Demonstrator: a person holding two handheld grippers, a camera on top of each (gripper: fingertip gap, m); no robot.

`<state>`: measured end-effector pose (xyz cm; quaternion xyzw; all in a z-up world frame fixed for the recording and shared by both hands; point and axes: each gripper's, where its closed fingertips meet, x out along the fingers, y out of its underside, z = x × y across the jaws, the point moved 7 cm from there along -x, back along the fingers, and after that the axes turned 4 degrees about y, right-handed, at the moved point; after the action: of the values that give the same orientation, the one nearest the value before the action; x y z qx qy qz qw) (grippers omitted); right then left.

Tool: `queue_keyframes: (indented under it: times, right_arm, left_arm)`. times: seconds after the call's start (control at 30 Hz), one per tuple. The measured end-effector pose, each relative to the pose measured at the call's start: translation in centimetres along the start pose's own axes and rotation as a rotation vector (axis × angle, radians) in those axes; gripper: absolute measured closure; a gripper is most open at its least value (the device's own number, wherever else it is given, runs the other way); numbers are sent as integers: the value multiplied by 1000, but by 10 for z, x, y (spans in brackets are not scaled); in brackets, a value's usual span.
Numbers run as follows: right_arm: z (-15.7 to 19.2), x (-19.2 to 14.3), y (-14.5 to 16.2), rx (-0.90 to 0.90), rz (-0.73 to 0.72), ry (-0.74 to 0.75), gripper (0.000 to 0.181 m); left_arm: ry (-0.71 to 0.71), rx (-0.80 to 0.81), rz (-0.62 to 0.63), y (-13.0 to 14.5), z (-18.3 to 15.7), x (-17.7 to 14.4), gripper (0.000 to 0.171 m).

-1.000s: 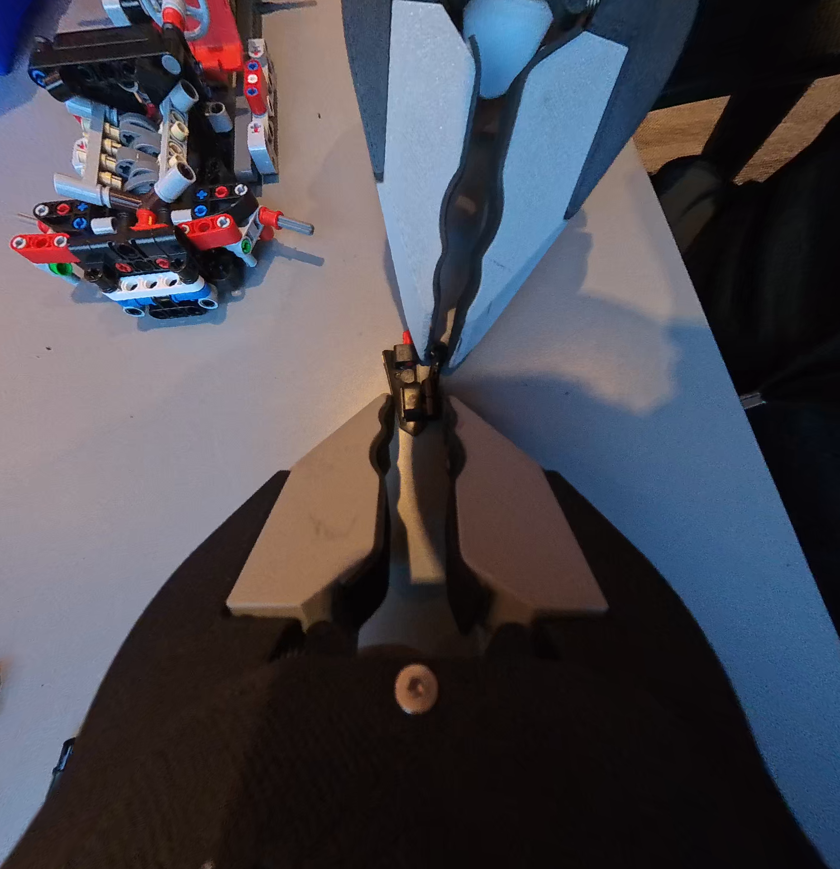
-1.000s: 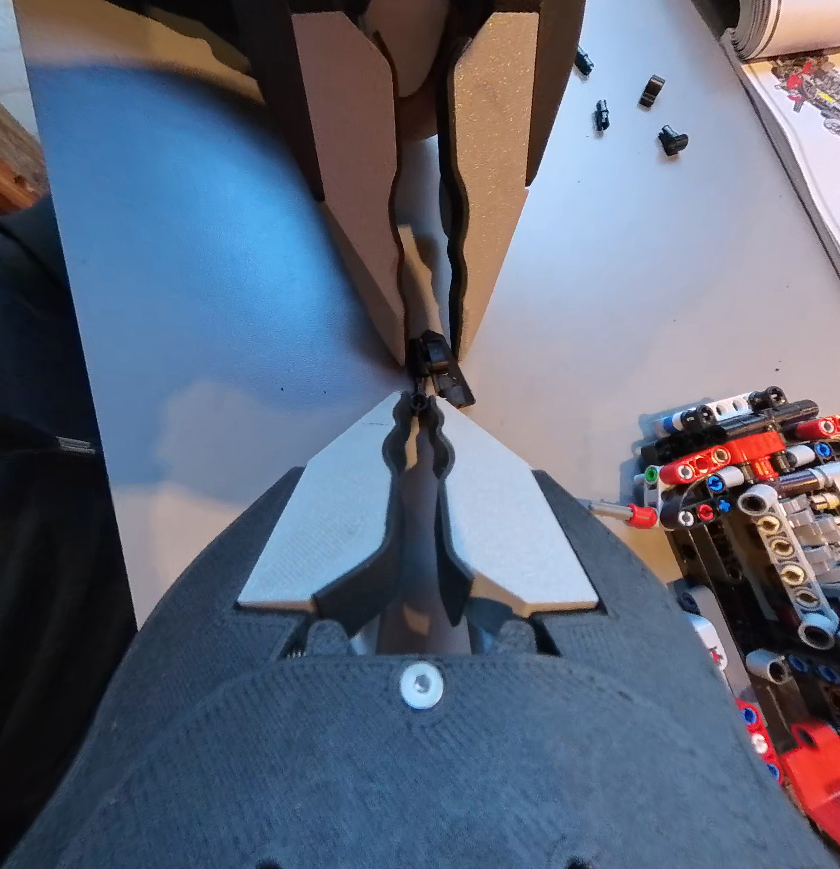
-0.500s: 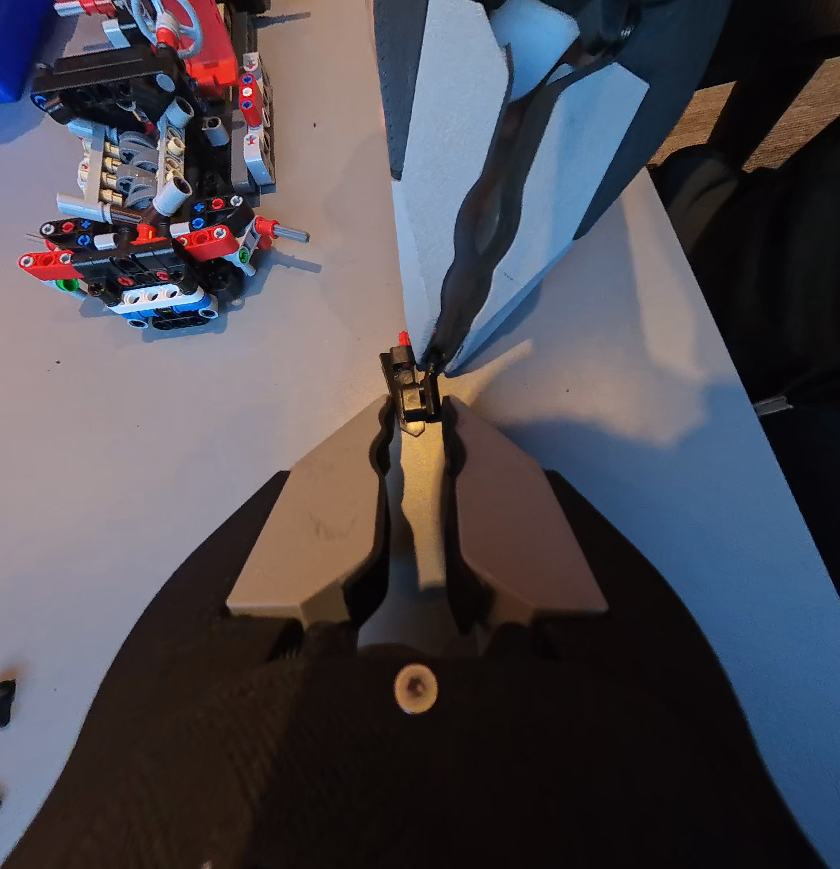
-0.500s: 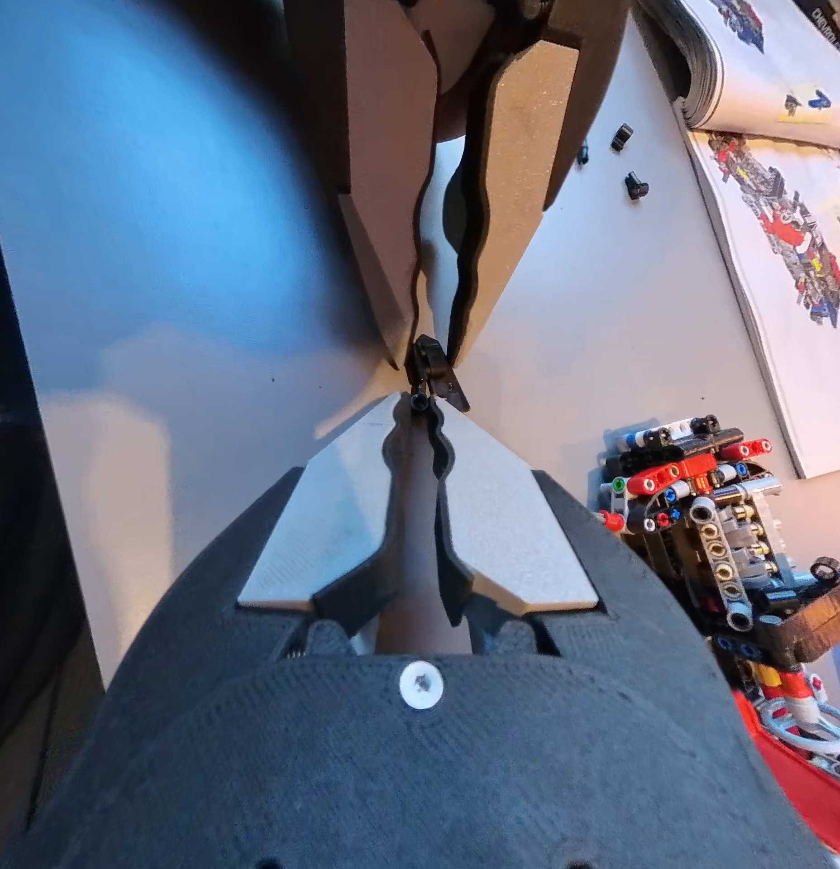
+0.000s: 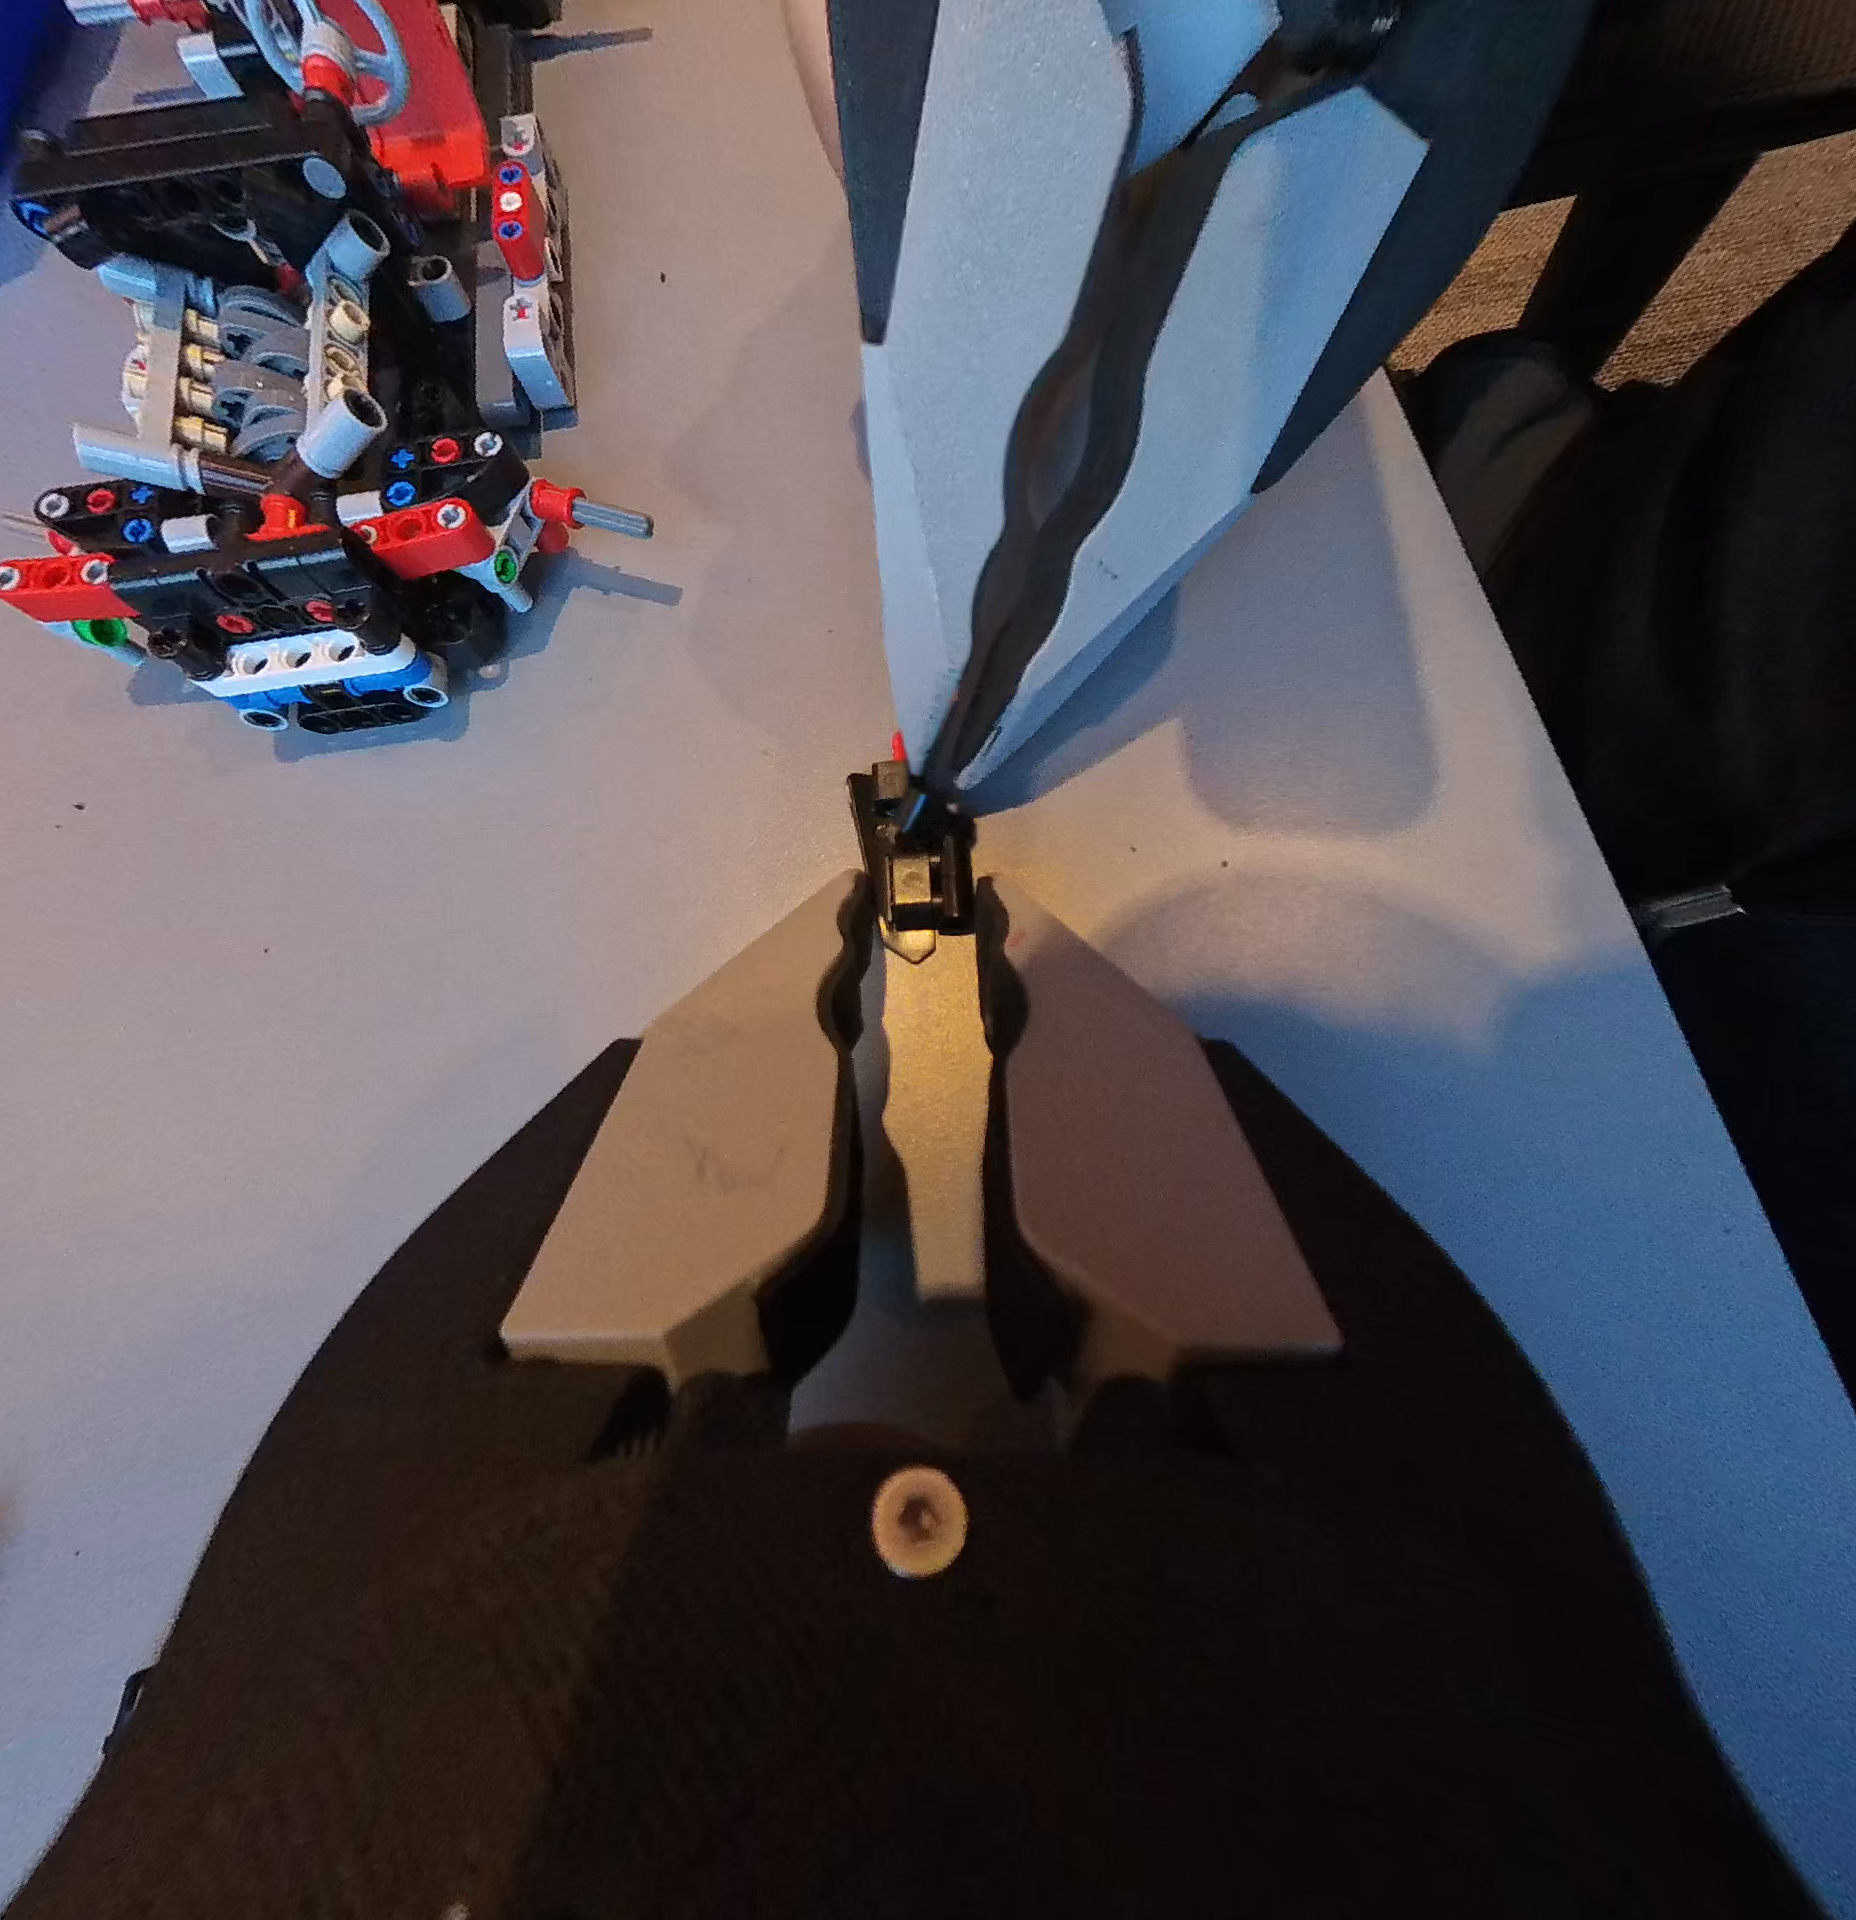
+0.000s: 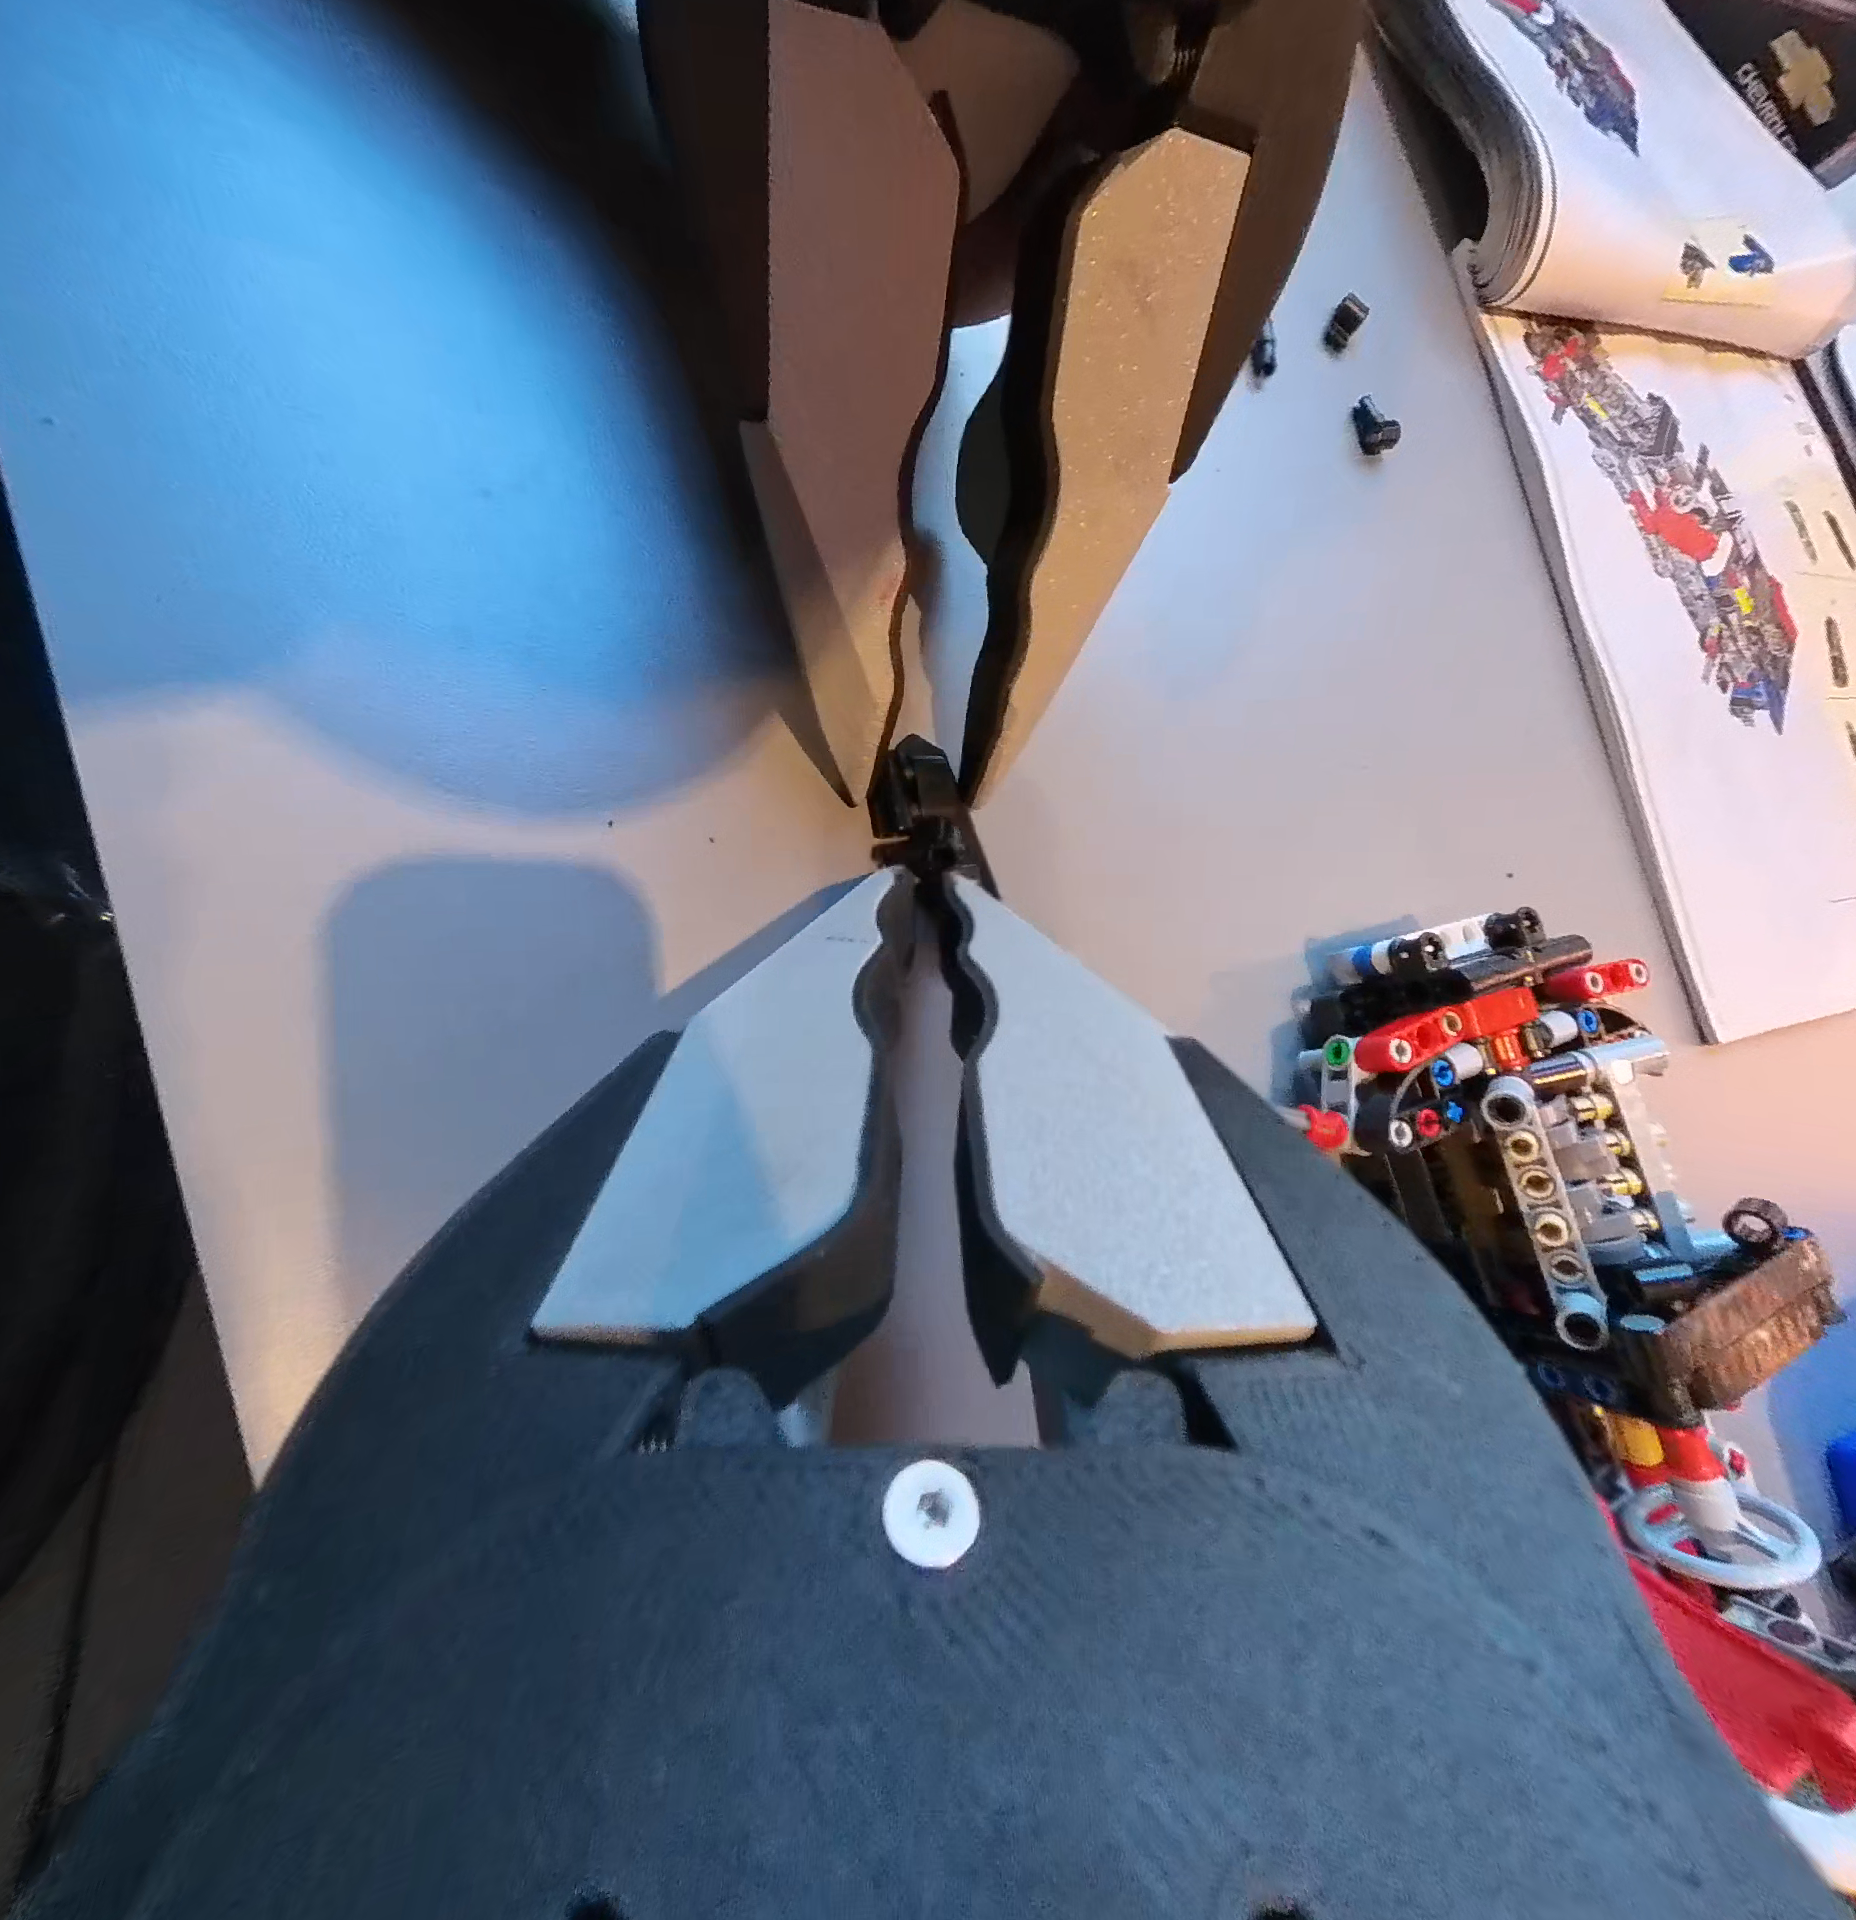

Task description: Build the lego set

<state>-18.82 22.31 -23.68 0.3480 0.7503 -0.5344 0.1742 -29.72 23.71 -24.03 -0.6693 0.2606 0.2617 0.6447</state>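
Note:
My left gripper point(image 5: 919, 899) is shut on a small black lego connector point(image 5: 916, 852) and holds it above the white table point(image 5: 436, 935). My right gripper point(image 6: 922, 896) comes in from the opposite side, tip to tip, and is shut on a small black pin point(image 6: 929, 857) at the far end of that connector, where a red tip point(image 5: 898, 744) shows. The connector also shows in the right wrist view point(image 6: 919, 795). The half-built lego car chassis point(image 5: 280, 416) lies on the table to the left; it also shows in the right wrist view point(image 6: 1526, 1122).
An open instruction booklet point(image 6: 1713, 582) lies at the far right of the table. A few loose black pins point(image 6: 1371, 426) lie near it. The table edge point(image 5: 1589, 935) runs close on the right of the left wrist view, with a dark chair point(image 5: 1734, 623) beyond. My two grippers' fingertips are within a few centimetres of each other.
Both grippers stay tip to tip on the black parts. The pair has tilted and shifted, so the chassis and the booklet sit differently in view. The right gripper has rolled slightly.

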Motion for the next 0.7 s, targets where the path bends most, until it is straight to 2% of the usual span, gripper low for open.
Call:
queue_keyframes:
  times: [0.03,0.23,0.33,0.5,0.57,0.7]
  right_arm:
    - [0,0,0,-1,1,3,181]
    - [-4,-4,-5,-36,-21,-35,170]
    - [-6,-1,-8,-130,-2,-63,164]
    - [-7,8,-8,-309,64,-114,171]
    - [-9,8,-8,-335,77,-93,178]
    - [-2,4,-7,-332,82,-63,178]
  left_arm:
    - [1,-1,0,0,0,0,156]
    - [7,-11,-1,0,1,0,156]
    - [3,-8,-1,0,1,0,156]
    - [3,-19,-1,0,2,0,156]
    - [-9,-33,-2,0,3,-1,157]
    - [-27,-56,-3,1,4,-1,157]
